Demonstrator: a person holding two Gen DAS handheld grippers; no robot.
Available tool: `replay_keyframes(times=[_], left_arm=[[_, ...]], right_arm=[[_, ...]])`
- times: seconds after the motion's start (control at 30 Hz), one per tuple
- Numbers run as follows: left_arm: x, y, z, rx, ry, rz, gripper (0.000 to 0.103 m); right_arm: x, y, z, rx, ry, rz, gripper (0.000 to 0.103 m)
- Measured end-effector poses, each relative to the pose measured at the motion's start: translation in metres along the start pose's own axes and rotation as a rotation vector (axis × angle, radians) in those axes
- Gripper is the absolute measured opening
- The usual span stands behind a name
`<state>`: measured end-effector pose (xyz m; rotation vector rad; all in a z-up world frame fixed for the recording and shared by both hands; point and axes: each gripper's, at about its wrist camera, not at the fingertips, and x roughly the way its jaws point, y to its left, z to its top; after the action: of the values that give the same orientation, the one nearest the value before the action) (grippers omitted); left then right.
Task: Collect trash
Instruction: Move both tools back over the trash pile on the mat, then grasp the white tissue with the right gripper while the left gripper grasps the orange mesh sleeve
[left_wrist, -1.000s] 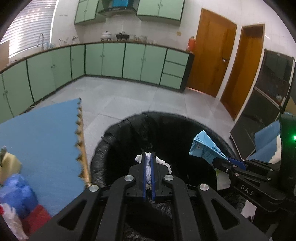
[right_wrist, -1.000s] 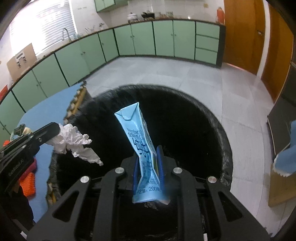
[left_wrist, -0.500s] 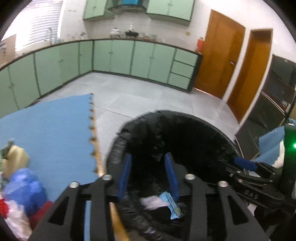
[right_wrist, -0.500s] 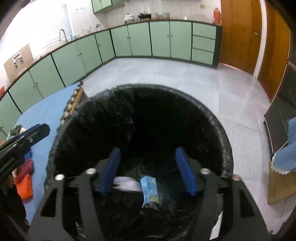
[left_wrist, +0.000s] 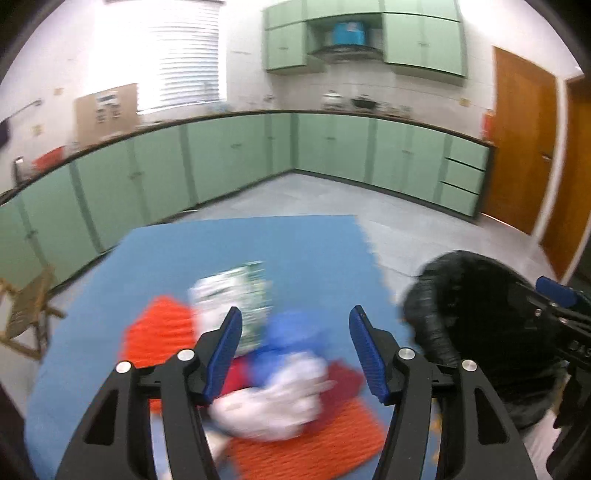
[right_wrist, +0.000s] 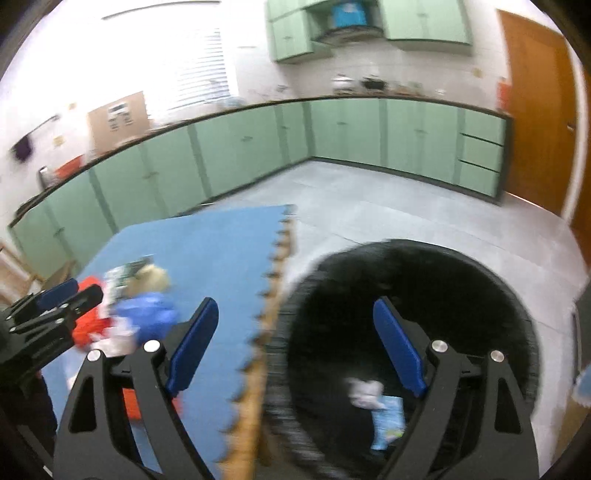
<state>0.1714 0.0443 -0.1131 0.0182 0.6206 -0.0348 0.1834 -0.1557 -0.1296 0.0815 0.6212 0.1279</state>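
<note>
Swinging off the black-lined trash bin (right_wrist: 406, 280), carton (right_wrist: 388, 417) and tissue (right_wrist: 364, 393) lying inside, both grippers' jaws have just been opening, empty; left gripper (left_wrist: 295, 350) spread over the blurred trash pile (left_wrist: 273, 384) on the blue mat (left_wrist: 221, 251), right gripper (right_wrist: 293, 350) trailing, so a rushed grab could scatter it

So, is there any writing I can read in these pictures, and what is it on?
"DAS": black frame of the right jaws, at the picture's edge.
Blue carton in the bin: print too blurred to read.
Green-and-white packet on the blue mat: blurred.
Papers on the brown board: too small.
</note>
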Motion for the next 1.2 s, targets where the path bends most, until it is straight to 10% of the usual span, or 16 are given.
replay_keyframes(times=[0.27,0.6,1.2], left_arm=[[-0.015,0.068,-0.031,-0.048,0.020,0.170,0.059],[-0.017,0.097,-0.047,-0.083,0.034,0.212,0.059],[-0.007,0.108,-0.059,-0.116,0.069,0.196,0.059]], right_arm=[[0.021,0.094,-0.014,-0.115,0.043,0.175,0.082],[0.045,0.155,-0.033,-0.209,0.113,0.250,0.081],[0.057,0.177,-0.049,-0.262,0.210,0.324,0.007]])
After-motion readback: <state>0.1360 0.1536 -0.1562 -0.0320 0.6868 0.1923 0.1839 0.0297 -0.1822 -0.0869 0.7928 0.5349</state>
